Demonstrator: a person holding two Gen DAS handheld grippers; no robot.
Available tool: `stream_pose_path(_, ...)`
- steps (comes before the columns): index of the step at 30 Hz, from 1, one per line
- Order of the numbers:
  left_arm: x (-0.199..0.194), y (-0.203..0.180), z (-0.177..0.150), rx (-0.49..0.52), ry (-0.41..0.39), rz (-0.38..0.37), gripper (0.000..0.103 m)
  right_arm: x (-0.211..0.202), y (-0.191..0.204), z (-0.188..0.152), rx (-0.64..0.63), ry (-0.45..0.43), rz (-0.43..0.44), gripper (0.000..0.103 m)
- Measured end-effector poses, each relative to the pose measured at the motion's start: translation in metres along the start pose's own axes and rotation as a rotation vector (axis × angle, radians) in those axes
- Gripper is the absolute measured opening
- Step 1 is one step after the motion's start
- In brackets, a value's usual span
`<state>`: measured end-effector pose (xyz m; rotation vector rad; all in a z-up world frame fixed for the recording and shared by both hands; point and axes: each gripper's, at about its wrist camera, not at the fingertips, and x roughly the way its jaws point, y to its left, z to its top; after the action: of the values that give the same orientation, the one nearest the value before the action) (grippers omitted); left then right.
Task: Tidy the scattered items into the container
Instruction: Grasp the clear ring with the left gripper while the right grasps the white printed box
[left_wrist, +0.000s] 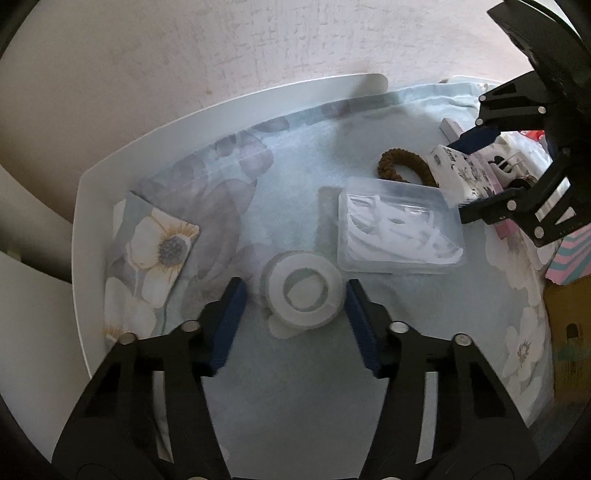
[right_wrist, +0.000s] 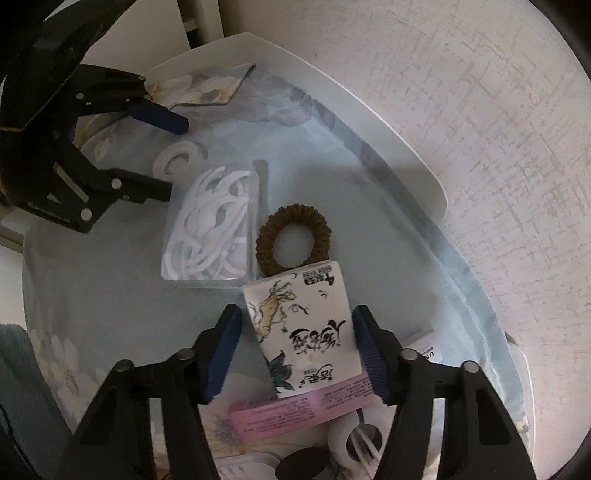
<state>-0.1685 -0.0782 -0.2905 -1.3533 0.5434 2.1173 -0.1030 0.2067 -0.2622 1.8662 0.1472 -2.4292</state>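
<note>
Left wrist view has the left gripper (left_wrist: 293, 295) straddling the tape roll (left_wrist: 303, 293), pads not quite touching, while the right gripper (right_wrist: 295, 328) brackets a tissue pack (right_wrist: 303, 328), also ungripped.

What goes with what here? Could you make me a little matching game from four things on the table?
Things:
1. tape roll
2. hair tie
3. clear box
4. tissue pack

Descriptions:
A. brown, ring-shaped
B. between the left hand-held gripper's blue pads
C. printed with a horse
D. full of white pieces

Pairs: 1-B, 2-A, 3-D, 4-C
</note>
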Motion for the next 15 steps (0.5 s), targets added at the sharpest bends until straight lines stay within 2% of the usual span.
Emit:
stream_pose_path(1,-0.001,-0.002,-0.001,0.003,-0.004,0.001,0.04,0.0,0.0,-0.001,0.001,0.002,0.008,0.049)
stream_pose_path(8,-0.006,-0.011,-0.001,0.015,-0.014,0.016,0.04,-0.006,0.001,-0.004,0.007,-0.013,0.004,0.048)
stream_pose_path(15,-0.018,-0.003,0.003,-0.014,-0.039,0.022,0.04,-0.015,0.0,-0.006,0.02,-0.022,0.002,0.048)
